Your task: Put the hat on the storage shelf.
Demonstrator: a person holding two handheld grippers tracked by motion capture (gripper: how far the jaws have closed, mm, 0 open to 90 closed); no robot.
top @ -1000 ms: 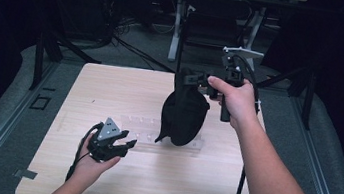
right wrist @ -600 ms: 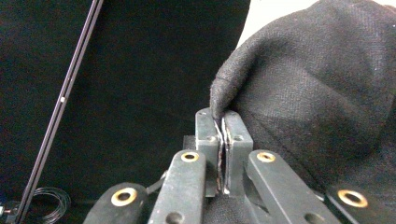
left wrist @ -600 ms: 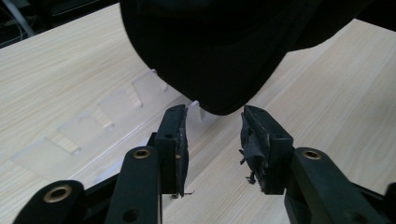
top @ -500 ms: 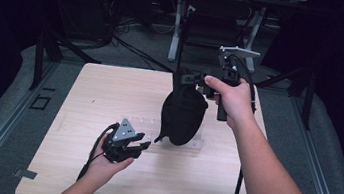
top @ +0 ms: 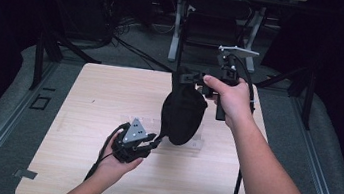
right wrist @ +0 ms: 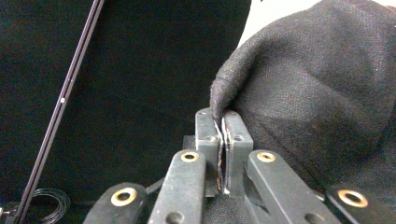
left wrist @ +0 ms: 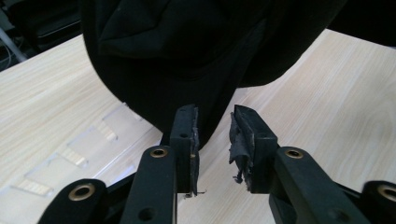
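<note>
Left gripper has travelled right and forward across the table over the last second, from well left of the hanging black cloth to right at its lowest point. Right gripper has barely shifted; it holds the cloth up above the table's far right part.

Likely meaning: the left is coming in for a second hold on the bottom edge, perhaps to spread or fold the cloth. No grip there yet.

Cloth: hangs clear of the table, long axis near vertical, top pinched at the right gripper, rounded bottom end pointing down toward the left gripper.

Right gripper view: jaws clamped tight on a fold of cloth edge.

Left gripper view: jaws narrowly apart, empty, cloth bottom just beyond the tips. Worn pads.
</note>
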